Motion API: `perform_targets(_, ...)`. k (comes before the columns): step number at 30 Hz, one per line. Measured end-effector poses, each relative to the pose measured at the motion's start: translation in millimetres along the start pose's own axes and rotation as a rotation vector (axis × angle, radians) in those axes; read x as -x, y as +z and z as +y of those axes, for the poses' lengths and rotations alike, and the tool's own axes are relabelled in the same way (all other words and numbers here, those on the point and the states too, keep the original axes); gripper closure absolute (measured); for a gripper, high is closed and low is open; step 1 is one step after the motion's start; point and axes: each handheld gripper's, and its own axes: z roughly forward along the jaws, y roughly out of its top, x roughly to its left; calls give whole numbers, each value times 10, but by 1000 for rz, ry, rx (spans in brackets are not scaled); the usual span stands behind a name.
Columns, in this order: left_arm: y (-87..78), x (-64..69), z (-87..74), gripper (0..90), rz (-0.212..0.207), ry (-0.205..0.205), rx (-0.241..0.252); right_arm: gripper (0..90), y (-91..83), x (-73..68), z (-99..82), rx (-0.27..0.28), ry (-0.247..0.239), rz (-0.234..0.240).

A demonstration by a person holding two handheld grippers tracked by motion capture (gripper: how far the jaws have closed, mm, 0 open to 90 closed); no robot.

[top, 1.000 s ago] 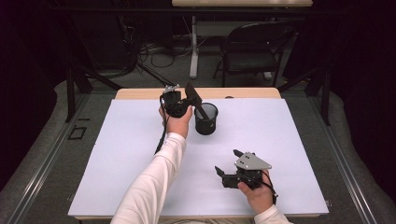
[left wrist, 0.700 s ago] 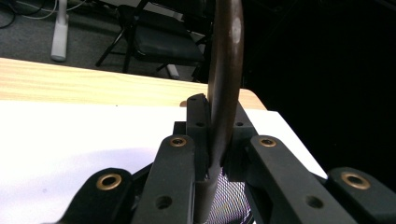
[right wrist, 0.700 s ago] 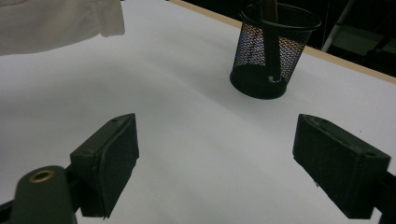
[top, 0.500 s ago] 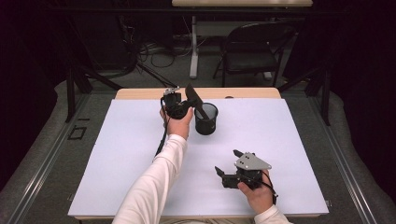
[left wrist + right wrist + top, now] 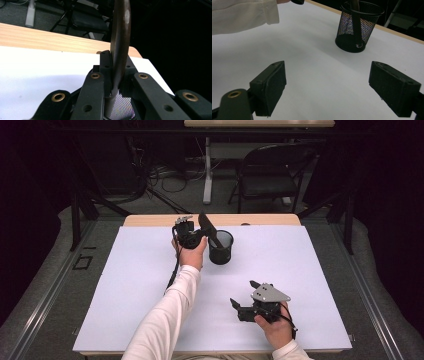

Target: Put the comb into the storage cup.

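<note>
A black mesh cup (image 5: 221,248) stands upright on the white sheet, toward the far middle of the table. My left gripper (image 5: 199,233) hovers just left of the cup's rim, shut on a dark flat utensil (image 5: 205,222) that leans out of the cup. In the left gripper view the jaws clamp the brown utensil (image 5: 121,37), with the mesh cup (image 5: 123,108) below them. My right gripper (image 5: 243,293) rests near the front right with its jaws wide open and nothing between them. From the right gripper (image 5: 329,82) the cup (image 5: 359,27) shows ahead, with the utensil's handle (image 5: 356,22) inside.
A white sheet (image 5: 125,285) covers most of the wooden table (image 5: 150,220). A black chair (image 5: 272,175) and a desk leg (image 5: 207,170) stand on the floor beyond the far edge. The left arm's white sleeve (image 5: 242,15) crosses the near-left side.
</note>
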Motion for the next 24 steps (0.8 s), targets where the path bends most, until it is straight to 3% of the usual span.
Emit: perform_targets(24, -27, -113, -14, 836, 15, -50, -4, 142, 11, -9, -3, -5, -3, 2)
